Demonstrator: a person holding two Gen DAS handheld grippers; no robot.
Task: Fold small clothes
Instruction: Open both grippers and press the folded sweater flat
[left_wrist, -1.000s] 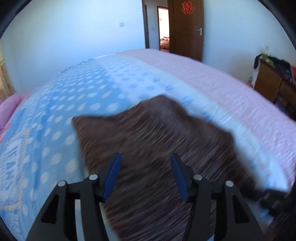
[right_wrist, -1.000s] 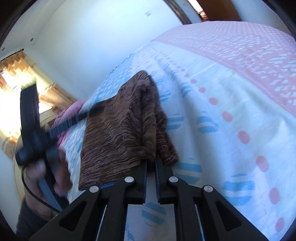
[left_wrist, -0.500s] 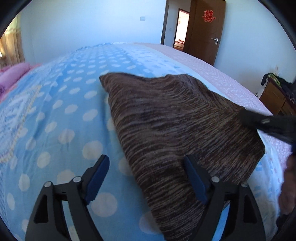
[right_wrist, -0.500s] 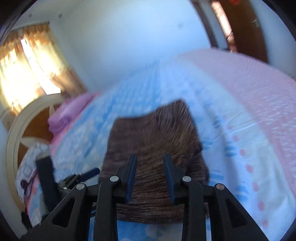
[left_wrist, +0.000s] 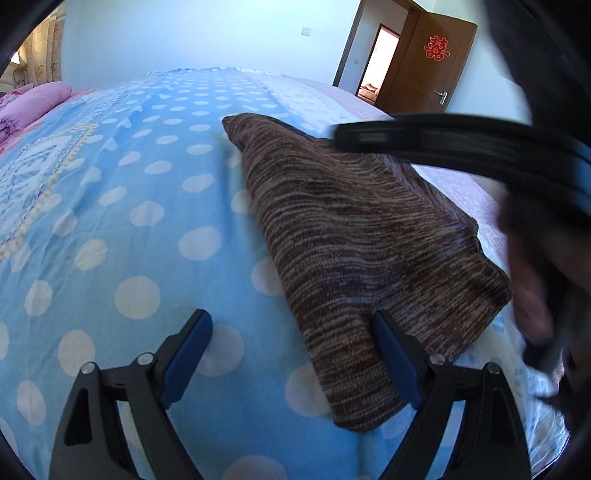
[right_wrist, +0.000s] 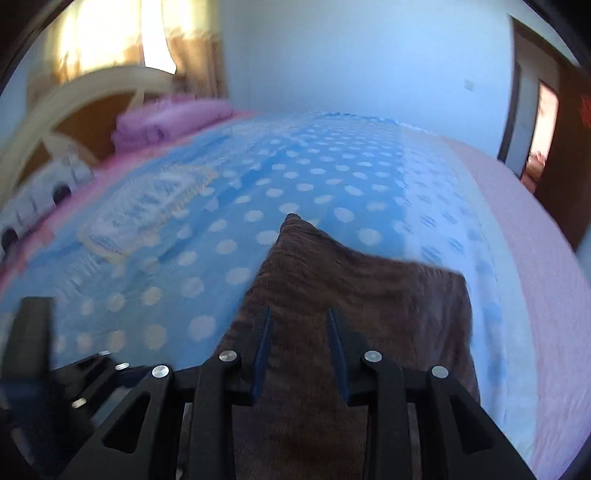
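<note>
A brown striped knit garment (left_wrist: 354, 240) lies folded flat on the blue polka-dot bed cover (left_wrist: 129, 206). My left gripper (left_wrist: 291, 332) is wide open and empty, low over the cover at the garment's near left edge. The garment also shows in the right wrist view (right_wrist: 351, 291). My right gripper (right_wrist: 299, 325) is open and empty, hovering above the garment's near part. The right gripper's body and the hand holding it (left_wrist: 532, 280) fill the right side of the left wrist view.
A pink pillow (left_wrist: 29, 103) and the headboard (right_wrist: 74, 107) are at the bed's left end. The cover turns pink (right_wrist: 524, 221) on the right side. A brown door (left_wrist: 424, 70) stands open behind. The left gripper's body (right_wrist: 33, 354) shows at the lower left.
My right gripper has let go of the garment, opened and swung above it. My left gripper opened wider and drew back to the left. The garment now lies flat.
</note>
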